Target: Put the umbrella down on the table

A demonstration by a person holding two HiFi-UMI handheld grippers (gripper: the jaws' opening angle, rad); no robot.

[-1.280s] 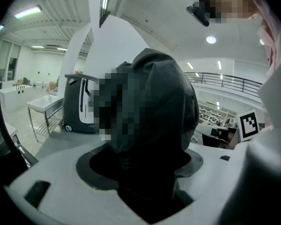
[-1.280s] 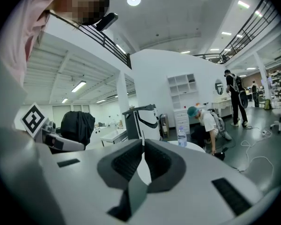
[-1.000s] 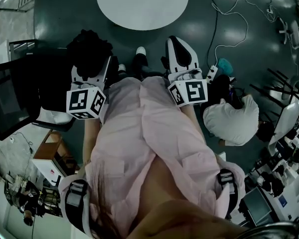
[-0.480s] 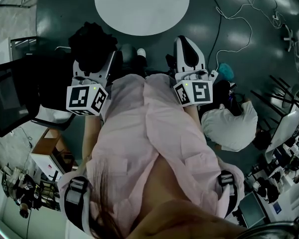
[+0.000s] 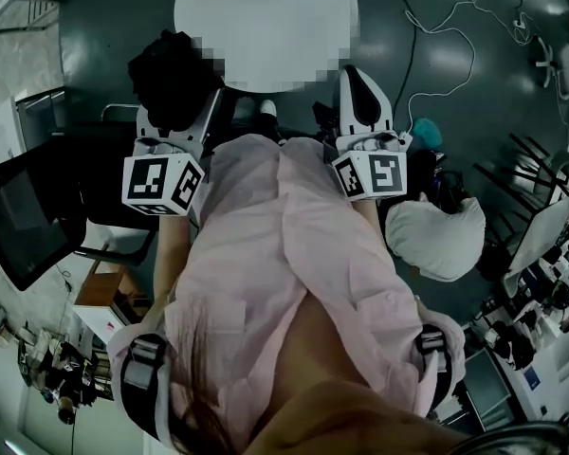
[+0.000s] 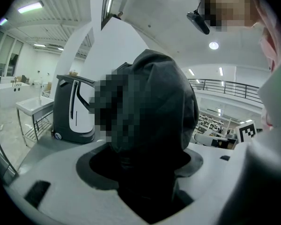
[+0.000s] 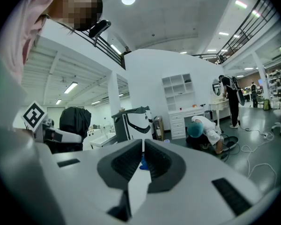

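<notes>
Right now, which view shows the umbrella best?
The left gripper view: the black umbrella fills it, clamped in the left hand-held gripper. The head view shows only a dark bundle; the right gripper view shows it small, at the left.

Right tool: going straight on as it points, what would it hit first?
Probably the round white table just ahead of the shut right tool, though depth is unclear and it may pass above the top.

The umbrella [image 6: 154, 125] is black all over. The left tongs [image 5: 175, 121] and right tongs [image 5: 362, 102] are white with dark grey pads, and each carries black-and-white square markers. The round counter [image 5: 266, 12] is white, the floor [image 5: 455, 27] dark grey-green, and the person's smock [image 5: 266, 254] pale pink.
</notes>
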